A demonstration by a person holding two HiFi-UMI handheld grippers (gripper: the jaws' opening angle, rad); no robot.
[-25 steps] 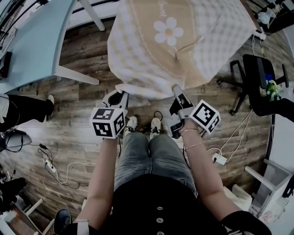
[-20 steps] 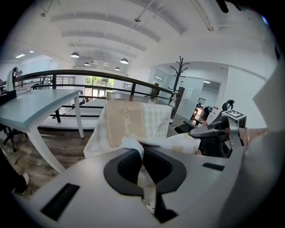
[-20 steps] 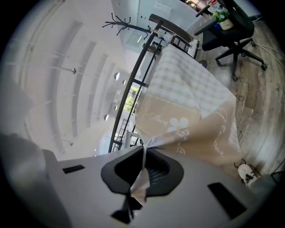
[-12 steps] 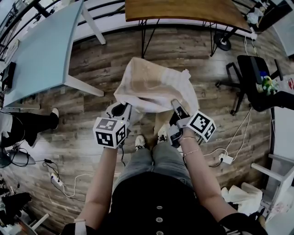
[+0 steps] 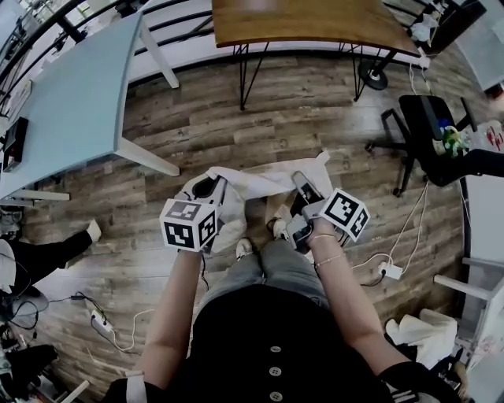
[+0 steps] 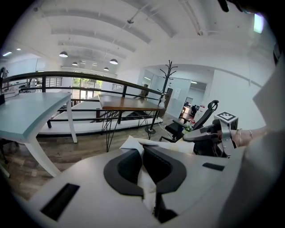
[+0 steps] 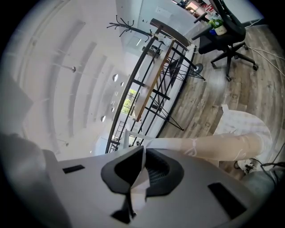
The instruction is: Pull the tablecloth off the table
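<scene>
The pale checked tablecloth point(image 5: 264, 181) is off the wooden table point(image 5: 315, 20), whose brown top is bare. It hangs bunched in a low band between my two grippers, above the plank floor in front of my feet. My left gripper point(image 5: 217, 186) is shut on its left edge; in the left gripper view white cloth point(image 6: 133, 143) is pinched between the dark jaws of that gripper point(image 6: 143, 153). My right gripper point(image 5: 300, 179) is shut on the right edge. In the right gripper view my right gripper point(image 7: 143, 167) pinches the cloth point(image 7: 222, 144), which stretches away toward the floor.
A light blue table point(image 5: 71, 102) stands at the left. A black office chair point(image 5: 429, 126) is at the right. A power strip and cables point(image 5: 386, 271) lie on the floor by my right side. Another person's leg point(image 5: 47, 252) shows at the left edge.
A second ago the cloth still draped the wooden table. It has slid off toward me and dropped, and now hangs bunched between both grippers, which stay shut on it.
</scene>
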